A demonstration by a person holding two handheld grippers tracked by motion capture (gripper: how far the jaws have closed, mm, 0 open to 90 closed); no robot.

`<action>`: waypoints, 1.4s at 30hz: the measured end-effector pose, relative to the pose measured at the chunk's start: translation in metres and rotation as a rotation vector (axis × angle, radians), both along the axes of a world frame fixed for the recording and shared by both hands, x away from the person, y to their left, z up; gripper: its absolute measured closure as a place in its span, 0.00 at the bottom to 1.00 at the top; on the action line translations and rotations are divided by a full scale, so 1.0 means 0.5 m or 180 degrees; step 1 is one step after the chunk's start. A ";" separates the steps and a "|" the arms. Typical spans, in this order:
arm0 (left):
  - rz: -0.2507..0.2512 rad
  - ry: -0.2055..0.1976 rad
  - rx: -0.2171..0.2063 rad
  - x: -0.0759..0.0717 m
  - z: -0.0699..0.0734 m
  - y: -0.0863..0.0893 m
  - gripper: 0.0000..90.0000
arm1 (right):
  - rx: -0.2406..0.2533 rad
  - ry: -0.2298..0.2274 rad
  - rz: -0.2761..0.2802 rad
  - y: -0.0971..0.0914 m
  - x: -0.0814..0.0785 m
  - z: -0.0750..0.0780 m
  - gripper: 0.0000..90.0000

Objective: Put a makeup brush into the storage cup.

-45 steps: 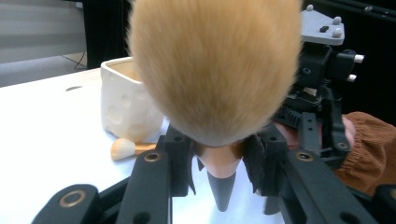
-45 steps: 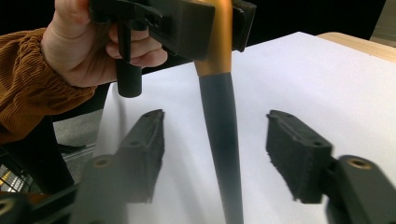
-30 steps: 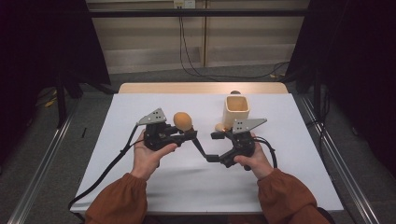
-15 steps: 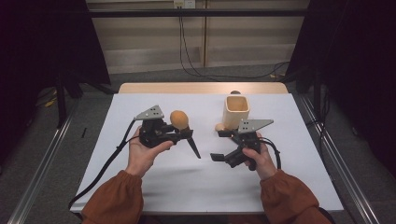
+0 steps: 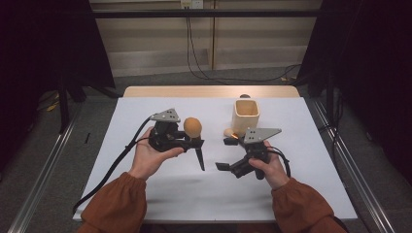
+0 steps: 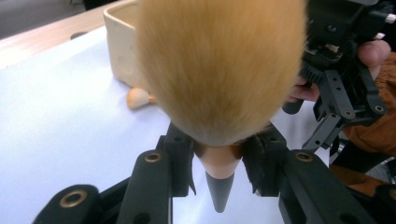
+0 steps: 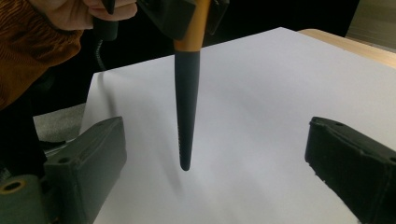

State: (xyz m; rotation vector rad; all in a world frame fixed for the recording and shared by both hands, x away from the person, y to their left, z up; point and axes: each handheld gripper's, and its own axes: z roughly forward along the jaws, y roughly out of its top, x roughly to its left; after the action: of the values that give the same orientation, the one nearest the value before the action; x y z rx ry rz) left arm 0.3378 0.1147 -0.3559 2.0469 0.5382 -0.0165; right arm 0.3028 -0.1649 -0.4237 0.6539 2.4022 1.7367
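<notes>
My left gripper (image 5: 193, 142) is clamped on a makeup brush (image 5: 193, 127), pinching it at the orange ferrule just below the bristles. The fluffy tan head stands up above the jaws and the dark tapered handle (image 7: 186, 109) hangs down and a little toward me, its tip above the white table (image 5: 145, 104) and not touching it.

The brush looks light, so weight is no worry. The head is soft and will squash or splay if pinched, so I would never take it there. The handle is stiff, smooth and tapered, which I judge slippery: a grip near the thin tip could slide off. The thick upper part of the handle, just under the ferrule, is the sound place to hold.

My right gripper (image 5: 236, 166) stands open with nothing in it, low over the table and pointed at the handle. In the right gripper view the handle hangs ahead of its two spread jaws, a little left of their middle, near but clear of both pads.

Beyond it stands a cream cup (image 5: 246, 114), with what may be a small sponge (image 6: 138, 98) at its foot; it is too blurred to be sure.
</notes>
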 end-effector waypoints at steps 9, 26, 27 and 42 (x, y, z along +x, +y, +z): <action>-0.0038 0.0065 0.0095 0.004 -0.005 -0.012 0.73 | 0.0039 -0.0052 0.0088 0.018 0.000 -0.005 0.03; -0.0049 0.0110 0.0048 0.006 -0.015 -0.026 0.73 | 0.0256 0.0121 0.0134 0.060 0.012 -0.016 0.03; -0.0052 0.0117 0.0049 0.006 -0.016 -0.027 0.73 | 0.0262 0.0143 0.0129 0.062 0.012 -0.016 0.03; -0.0041 0.0123 0.0051 0.005 -0.023 -0.033 0.73 | 0.0239 0.0073 0.0028 0.073 0.020 -0.024 0.63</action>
State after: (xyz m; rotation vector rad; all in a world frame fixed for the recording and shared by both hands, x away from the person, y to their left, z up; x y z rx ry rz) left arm 0.3405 0.0980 -0.3672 2.0691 0.5509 -0.0598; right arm 0.3129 -0.1283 -0.4356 0.6770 2.3682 1.8409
